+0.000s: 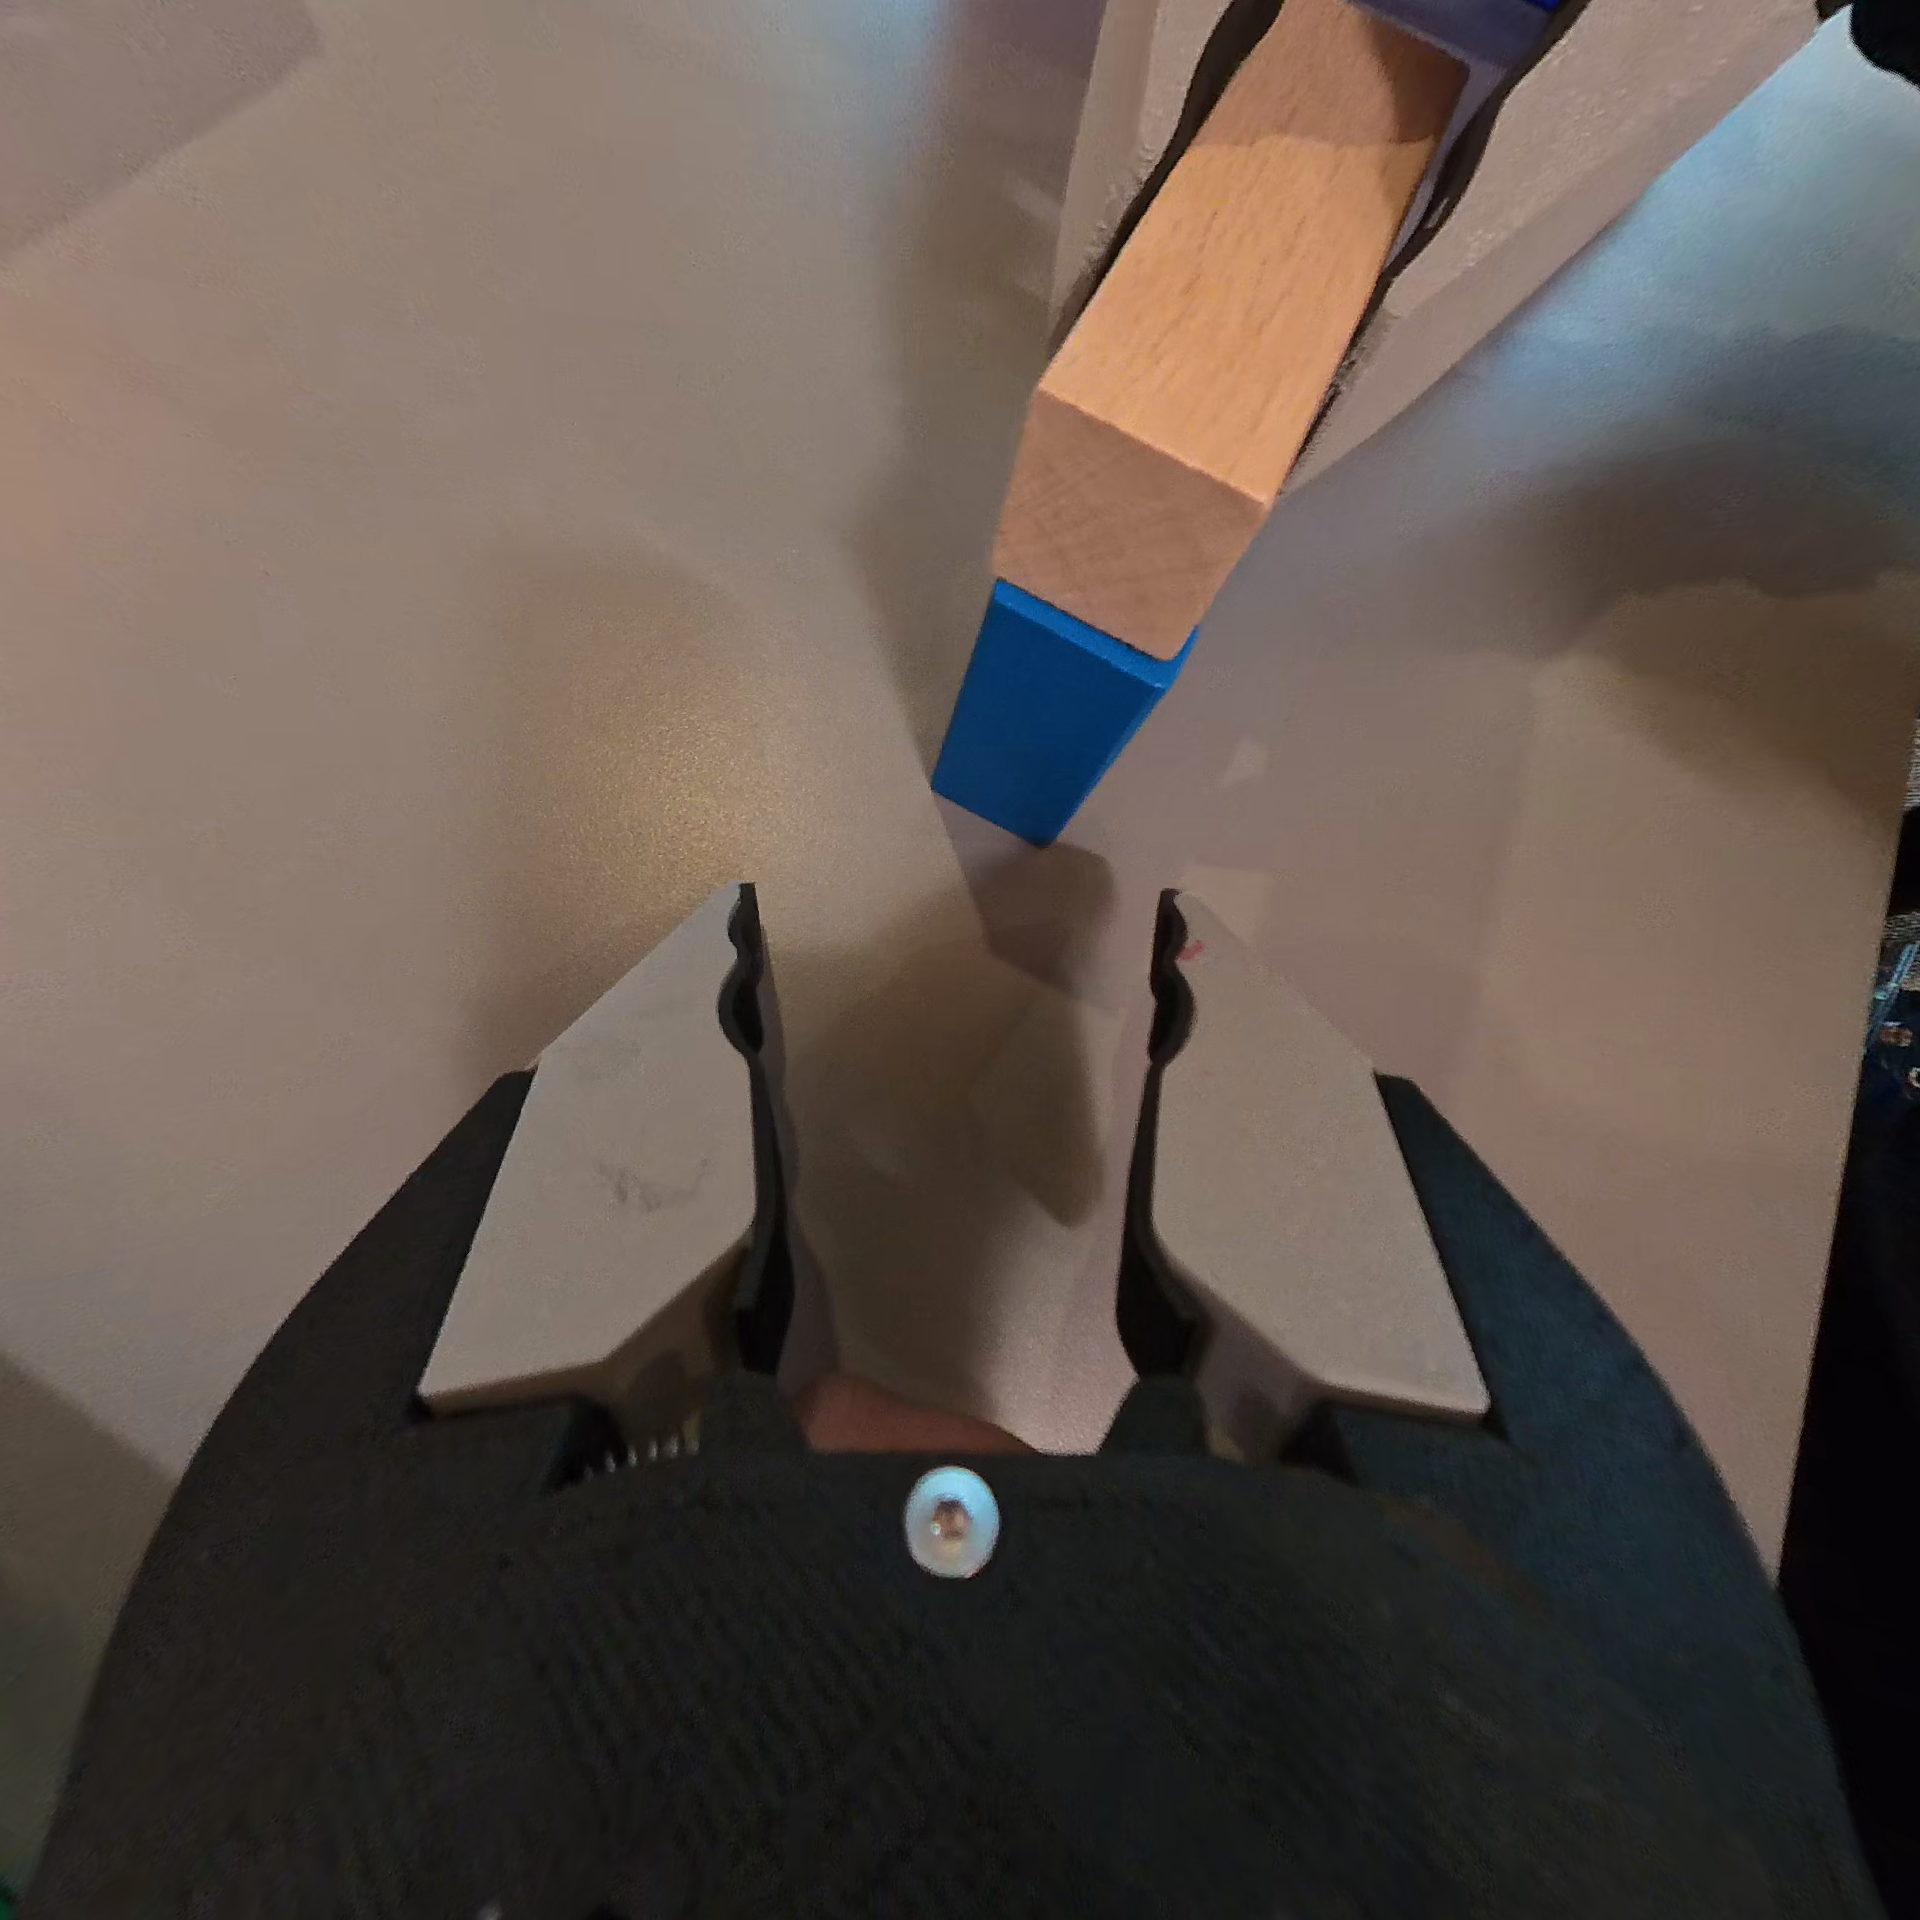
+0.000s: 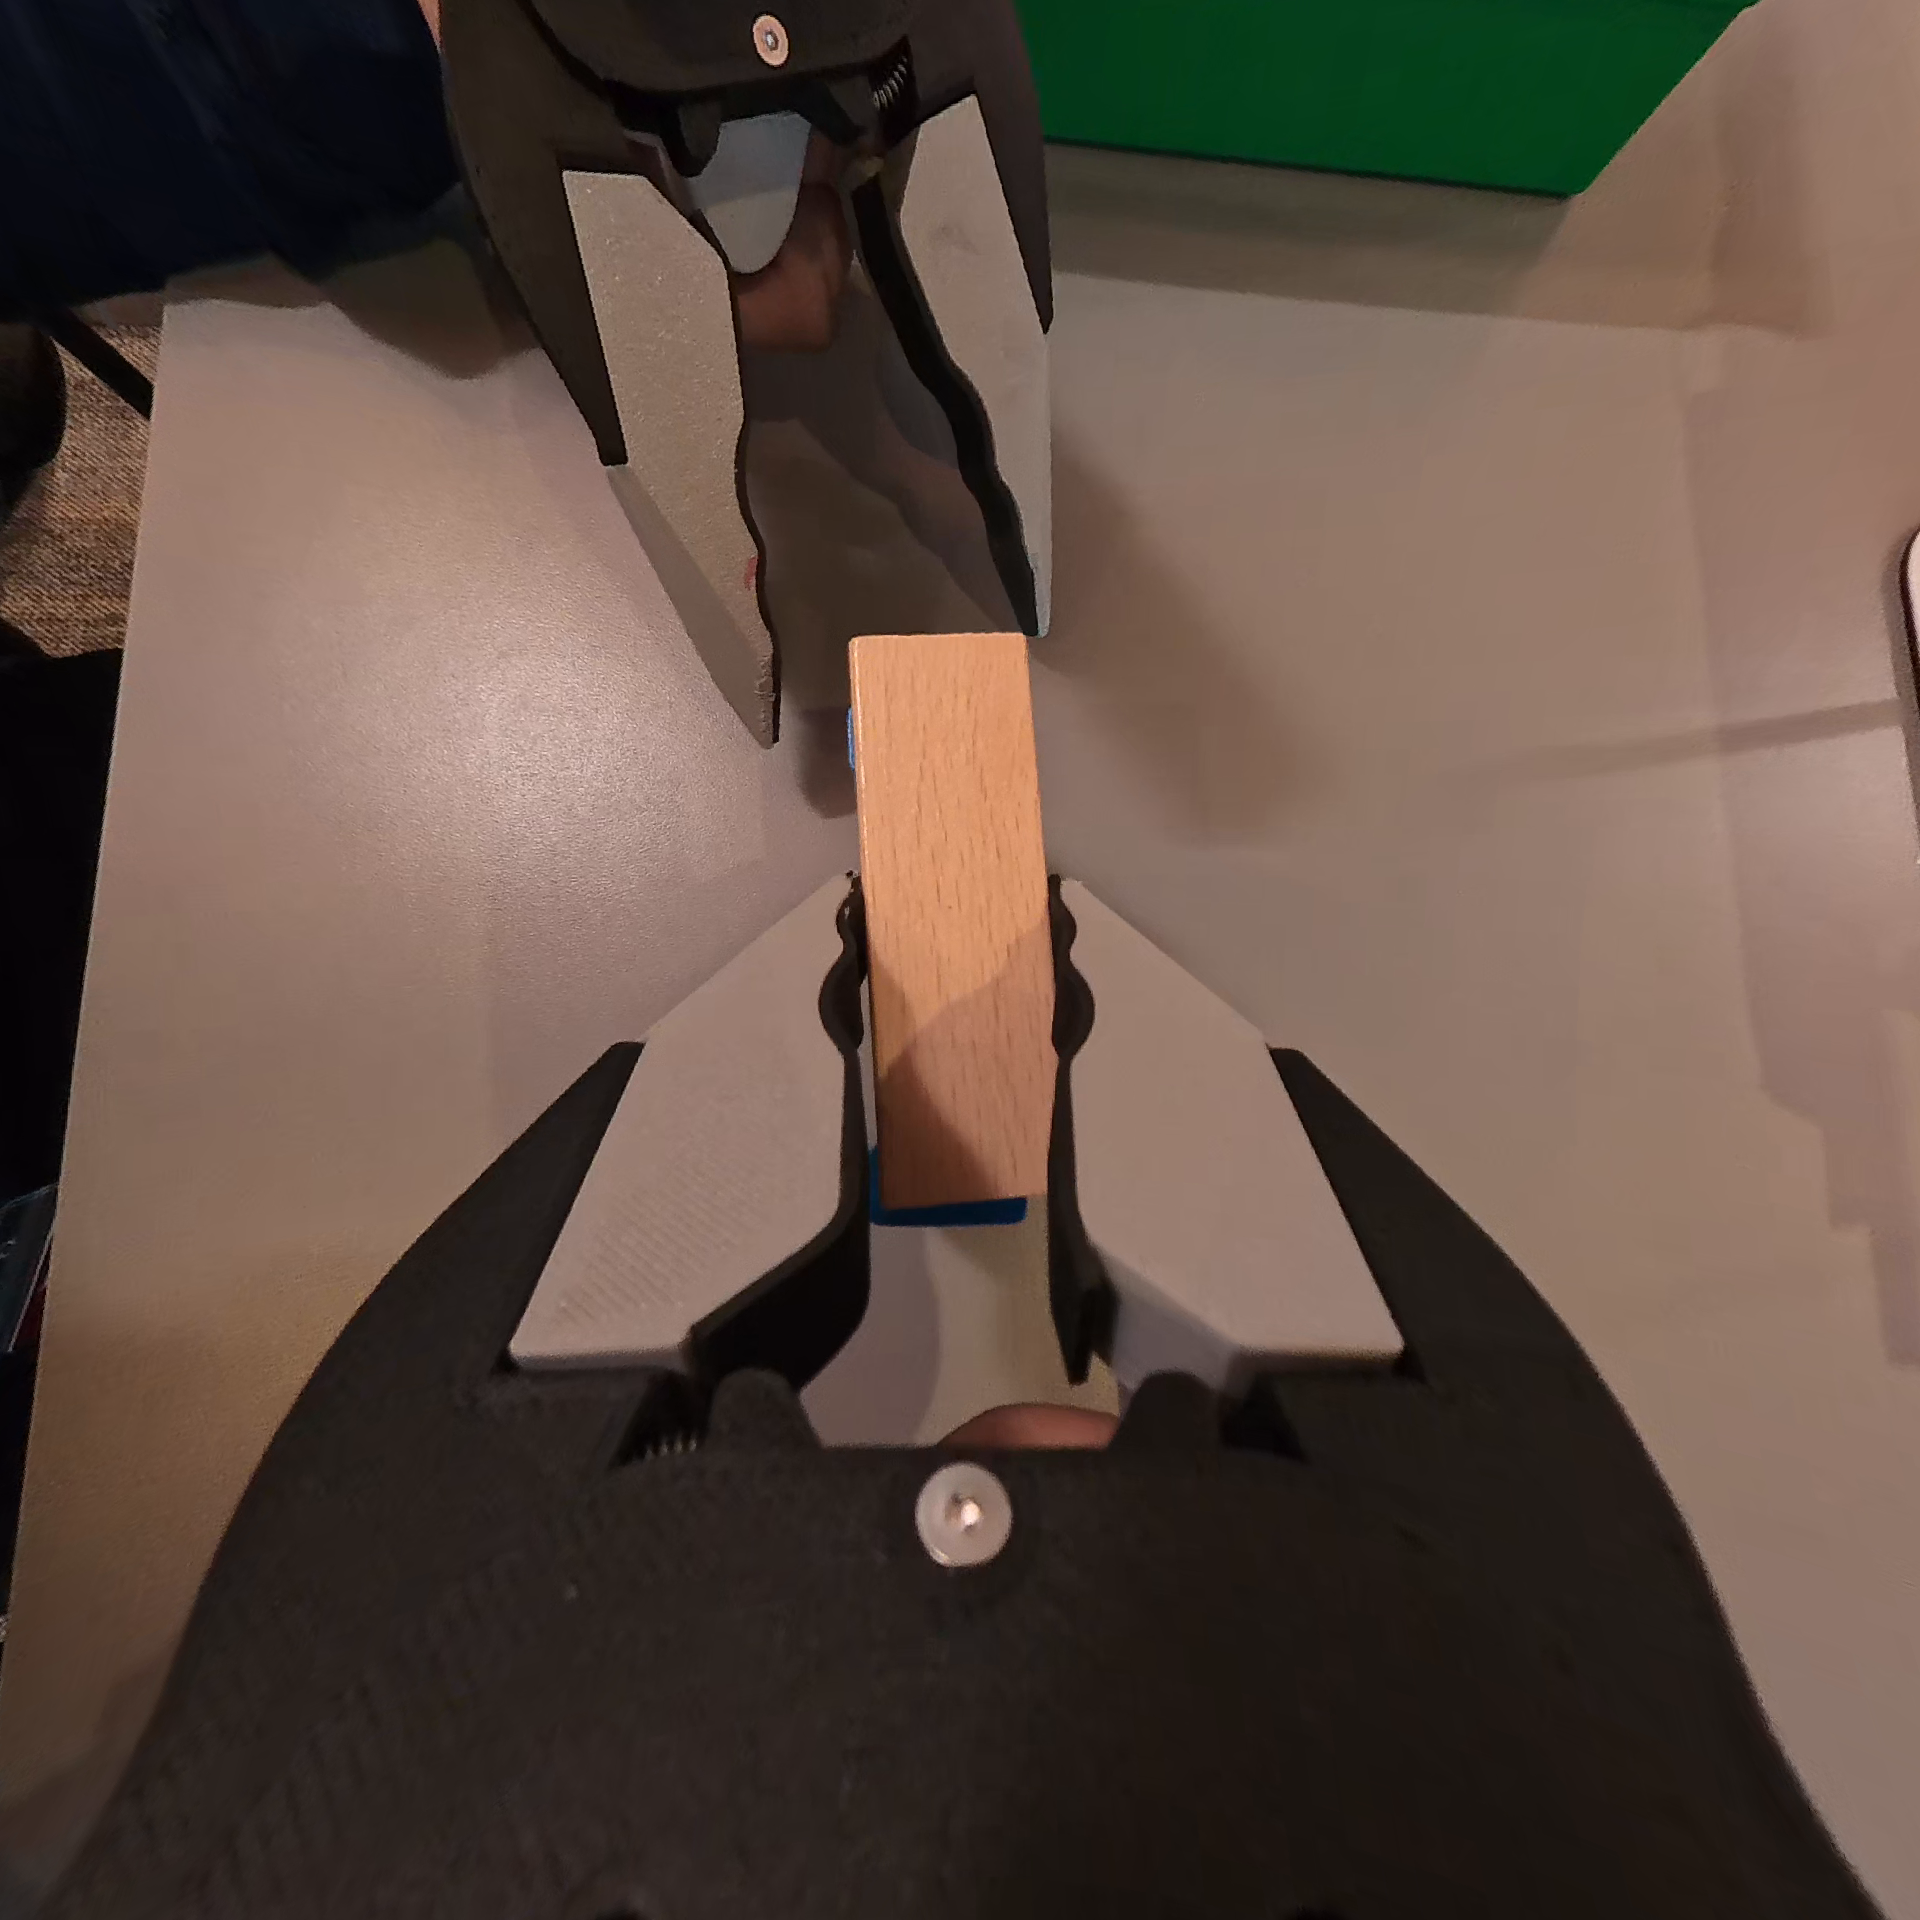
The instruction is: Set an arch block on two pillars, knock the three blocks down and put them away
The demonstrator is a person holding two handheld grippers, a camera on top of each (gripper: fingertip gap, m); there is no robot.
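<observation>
The right claw point(image 2: 954, 883) reaches in low over the table point(image 2: 416, 727), clenched on the arch block point(image 2: 945, 904), both black wavy pads pressed flat against its long sides. The arch is plain pale wood with fine grain, a long bar seen from above in the right view, square-cut at the end in the left view point(image 1: 1216, 343). Under its far end stands a blue pillar point(image 1: 1049, 727), smooth painted, sharp-edged, upright on the table, the arch's end resting on its top. A second blue piece point(image 2: 951, 1210) peeks out beneath the arch's near end, between the right claw's fingers. The left claw point(image 1: 956, 914) hangs opposite, pointing back at the right one, spread wide and holding nothing, its tips just short of the far pillar. The table is matte grey-beige, faintly speckled. Far off sits a green surface point(image 2: 1351, 83).
</observation>
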